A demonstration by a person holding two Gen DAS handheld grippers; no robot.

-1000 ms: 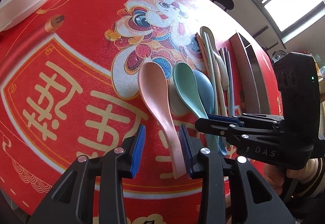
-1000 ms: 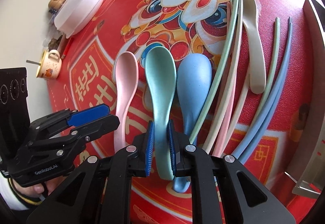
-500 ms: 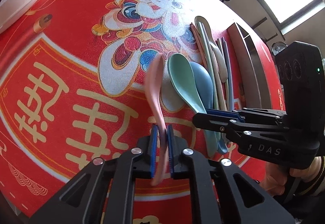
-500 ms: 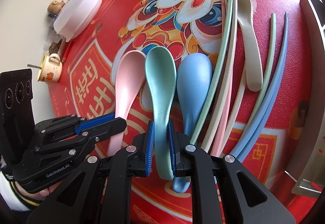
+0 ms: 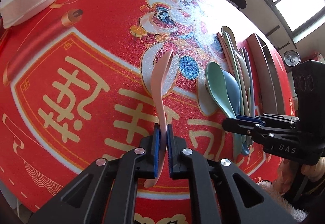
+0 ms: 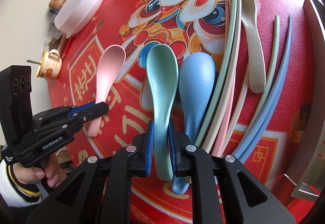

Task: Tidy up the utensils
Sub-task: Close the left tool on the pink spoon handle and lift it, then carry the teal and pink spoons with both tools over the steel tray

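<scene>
My left gripper point(image 5: 162, 128) is shut on the handle of the pink spoon point(image 5: 161, 82), which stands on edge, bowl away from me. From the right wrist view the same pink spoon point(image 6: 108, 69) sits left of the others, with the left gripper point(image 6: 97, 107) on its handle. The green spoon point(image 6: 161, 82) lies bowl up on the red mat point(image 6: 280, 114), and my right gripper point(image 6: 161, 128) is shut on its handle. Against its right side lies a blue spoon point(image 6: 195, 82). Further right are several chopsticks point(image 6: 229, 57) and a beige spoon point(image 6: 252, 41).
A white lidded dish point(image 6: 78, 9) sits at the mat's far left, near a small cup point(image 6: 49, 64) and a little figurine point(image 6: 56, 1). A metal tray point(image 6: 315, 61) runs along the right edge. A person's hand point(image 6: 36, 175) holds the left gripper.
The left gripper shut on the pink spoon's handle, turned the spoon onto its edge and carried it left, away from the green spoon. The right gripper kept still on the green spoon.
</scene>
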